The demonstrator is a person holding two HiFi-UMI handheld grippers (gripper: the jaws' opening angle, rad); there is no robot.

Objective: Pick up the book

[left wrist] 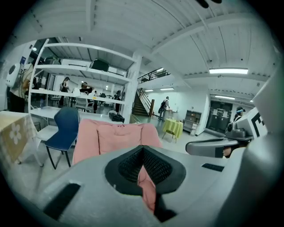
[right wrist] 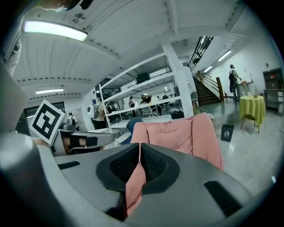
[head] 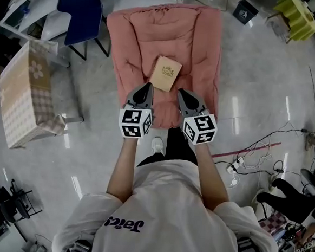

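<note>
The tan book (head: 165, 73) lies flat mid-way across the pink cushion (head: 137, 34), toward its near edge. It is probably light and stiff, so pinch its side edges. The left gripper (head: 147, 87) and right gripper (head: 181, 93) hover near it, both clenched and empty.

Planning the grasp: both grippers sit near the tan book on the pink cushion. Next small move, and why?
Probably open both sets of jaws first. The left gripper and right gripper are shut and empty, tips just short of the small tan rectangular book lying flat on the pink padded cushion; shut jaws cannot take its edges.
</note>
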